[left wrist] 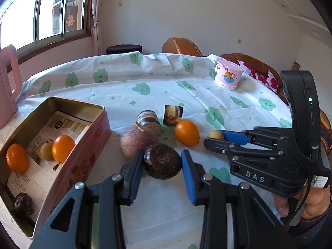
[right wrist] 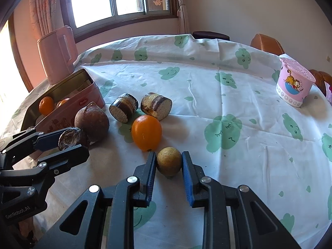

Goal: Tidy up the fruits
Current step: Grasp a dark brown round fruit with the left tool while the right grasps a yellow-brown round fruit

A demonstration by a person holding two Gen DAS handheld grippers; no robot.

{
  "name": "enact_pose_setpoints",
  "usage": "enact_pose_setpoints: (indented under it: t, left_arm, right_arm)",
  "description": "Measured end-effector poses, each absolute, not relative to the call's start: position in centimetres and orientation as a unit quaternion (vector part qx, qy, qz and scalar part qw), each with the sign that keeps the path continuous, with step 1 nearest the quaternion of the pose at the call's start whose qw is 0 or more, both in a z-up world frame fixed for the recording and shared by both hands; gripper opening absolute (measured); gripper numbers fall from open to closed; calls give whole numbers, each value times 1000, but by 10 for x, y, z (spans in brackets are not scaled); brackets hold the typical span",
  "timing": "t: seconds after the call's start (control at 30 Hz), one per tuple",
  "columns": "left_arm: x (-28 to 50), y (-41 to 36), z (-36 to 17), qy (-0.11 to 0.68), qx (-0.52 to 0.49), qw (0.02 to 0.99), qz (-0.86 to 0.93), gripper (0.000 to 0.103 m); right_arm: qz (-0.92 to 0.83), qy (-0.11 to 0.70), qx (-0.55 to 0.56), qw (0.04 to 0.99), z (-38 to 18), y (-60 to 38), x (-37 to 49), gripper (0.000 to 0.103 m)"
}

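Note:
My left gripper [left wrist: 162, 158] is shut on a dark brown round fruit [left wrist: 161, 160], just above the cloth; it also shows in the right wrist view [right wrist: 71, 138]. My right gripper [right wrist: 168, 160] is shut on a small tan round fruit [right wrist: 169, 161], seen in the left wrist view too [left wrist: 215, 134]. An orange [left wrist: 187, 132] and a large brown fruit [left wrist: 134, 141] lie between them. The open pink tin [left wrist: 83, 145] at left holds two oranges [left wrist: 63, 148], a tan fruit [left wrist: 46, 151] and a dark fruit [left wrist: 22, 203].
Two cut cake-like rolls [right wrist: 124, 108] [right wrist: 156, 105] lie behind the orange [right wrist: 146, 132]. A pink jug [right wrist: 57, 55] stands behind the tin [right wrist: 68, 112]. A pink cartoon cup [right wrist: 294, 84] stands at the far right. Chairs ring the round table's far edge.

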State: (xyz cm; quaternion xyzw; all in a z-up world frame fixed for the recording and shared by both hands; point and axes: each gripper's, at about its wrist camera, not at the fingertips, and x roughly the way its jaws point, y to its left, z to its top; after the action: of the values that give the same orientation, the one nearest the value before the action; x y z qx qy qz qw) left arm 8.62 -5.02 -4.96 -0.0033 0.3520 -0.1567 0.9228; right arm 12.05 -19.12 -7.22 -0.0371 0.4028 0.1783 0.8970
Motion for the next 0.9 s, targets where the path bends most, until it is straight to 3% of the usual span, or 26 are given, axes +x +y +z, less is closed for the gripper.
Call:
enact_pose_setpoints:
  t: [0.9]
  left_arm:
    - [71,-40,-37,289,-13,949,-122,38]
  right_arm:
    - [191,305,-29,932,-47,-199,91,26]
